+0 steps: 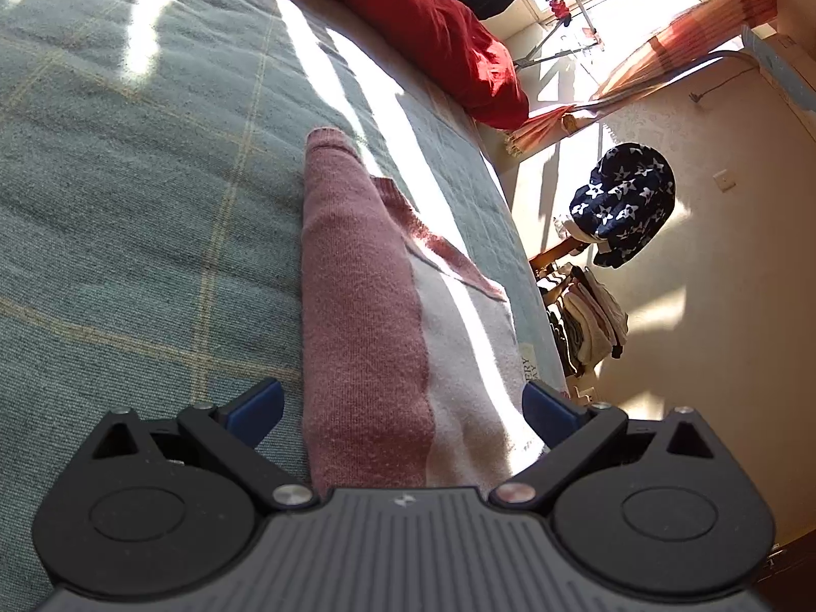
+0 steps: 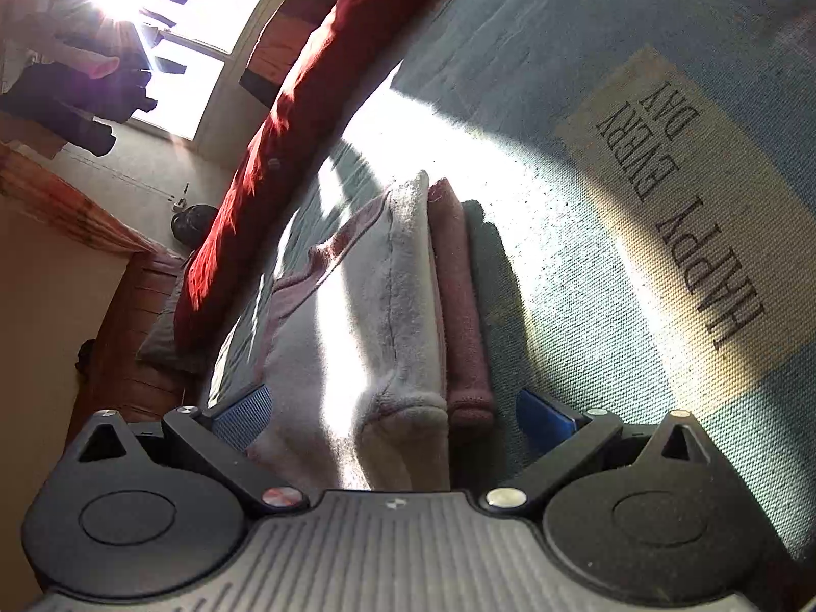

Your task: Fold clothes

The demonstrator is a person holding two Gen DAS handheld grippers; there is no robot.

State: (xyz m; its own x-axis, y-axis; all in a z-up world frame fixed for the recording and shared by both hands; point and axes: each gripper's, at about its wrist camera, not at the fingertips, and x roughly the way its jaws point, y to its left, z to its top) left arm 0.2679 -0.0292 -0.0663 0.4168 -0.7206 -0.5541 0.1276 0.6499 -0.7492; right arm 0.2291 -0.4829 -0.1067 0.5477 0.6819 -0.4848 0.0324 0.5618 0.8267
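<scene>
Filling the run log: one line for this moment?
left claw: open | right claw: open | pink garment: folded on bed

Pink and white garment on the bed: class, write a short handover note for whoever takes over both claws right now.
Left claw: open, holding nothing, straddling the near end of the garment.
Right claw: open, holding nothing, at the garment's other end.
The garment lies on the green bedcover, already folded lengthwise into a narrow strip, pink layer against white.
A red blanket lies along the far edge of the bed.
Left to do: probably fold the strip across its length into a compact bundle; whether more clothes wait cannot be told.
</scene>
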